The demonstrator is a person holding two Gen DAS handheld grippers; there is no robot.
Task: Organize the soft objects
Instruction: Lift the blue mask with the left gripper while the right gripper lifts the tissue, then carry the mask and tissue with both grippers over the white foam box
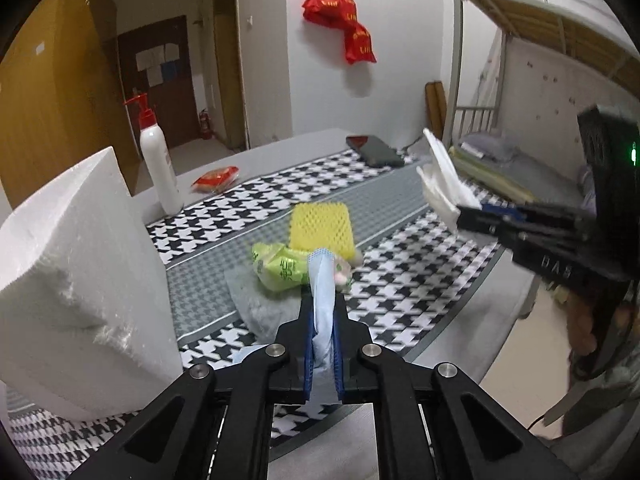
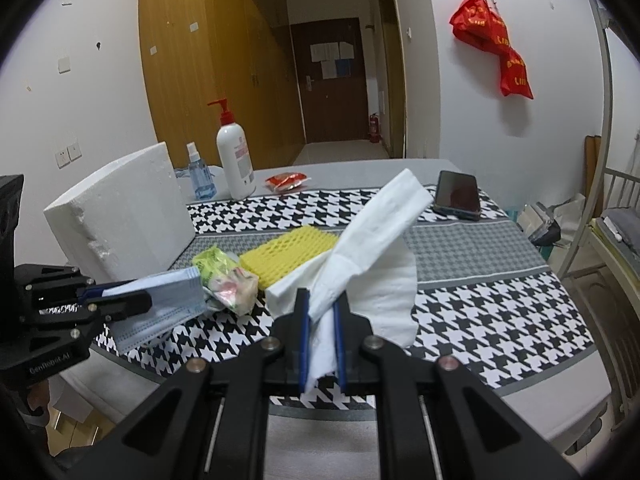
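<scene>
My left gripper [image 1: 322, 304] is shut on a blue face mask [image 1: 322, 284] and holds it above the near part of the table; the mask also shows in the right wrist view [image 2: 168, 300], with the left gripper [image 2: 144, 302] beside it. My right gripper [image 2: 322, 308] is shut on a white tissue [image 2: 368, 248] that hangs loose above the table; the tissue also shows in the left wrist view [image 1: 440, 184], at the right gripper's tip [image 1: 464, 212]. A yellow foam net [image 1: 322, 230] [image 2: 288, 254], a green tissue pack [image 1: 284, 266] [image 2: 226, 278] and a grey cloth [image 1: 260, 304] lie on the table.
A white foam block [image 1: 80, 280] [image 2: 120, 216] stands at the left. A white pump bottle [image 1: 158, 164] [image 2: 236, 160], a blue spray bottle [image 2: 198, 178], a red packet [image 1: 216, 178] [image 2: 286, 180] and a phone [image 1: 374, 150] [image 2: 458, 196] lie at the far side of the houndstooth tablecloth [image 2: 480, 304]. A bunk bed [image 1: 520, 120] stands on the right.
</scene>
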